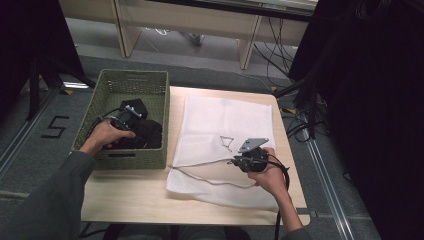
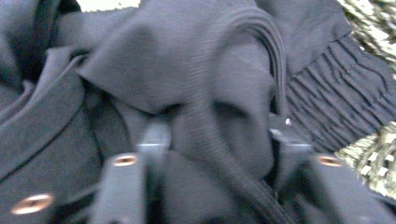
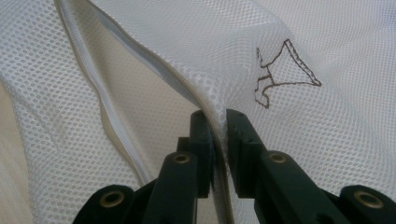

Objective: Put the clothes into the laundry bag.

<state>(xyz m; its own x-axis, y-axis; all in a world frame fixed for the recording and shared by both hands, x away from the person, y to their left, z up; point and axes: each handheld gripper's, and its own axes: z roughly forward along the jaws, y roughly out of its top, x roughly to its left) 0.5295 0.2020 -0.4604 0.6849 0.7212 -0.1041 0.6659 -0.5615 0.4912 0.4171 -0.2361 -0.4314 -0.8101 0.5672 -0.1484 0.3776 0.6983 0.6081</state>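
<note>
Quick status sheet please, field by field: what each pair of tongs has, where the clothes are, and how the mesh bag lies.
left tongs: down in the basket, jaws around a fold of dark garment
right tongs: shut on the mesh bag's opening edge, lifting it
dark garment: bunched in the basket
basket: green, on the table's left side
mesh bag: white, flat on the table, mouth toward the person
table: light wood
</note>
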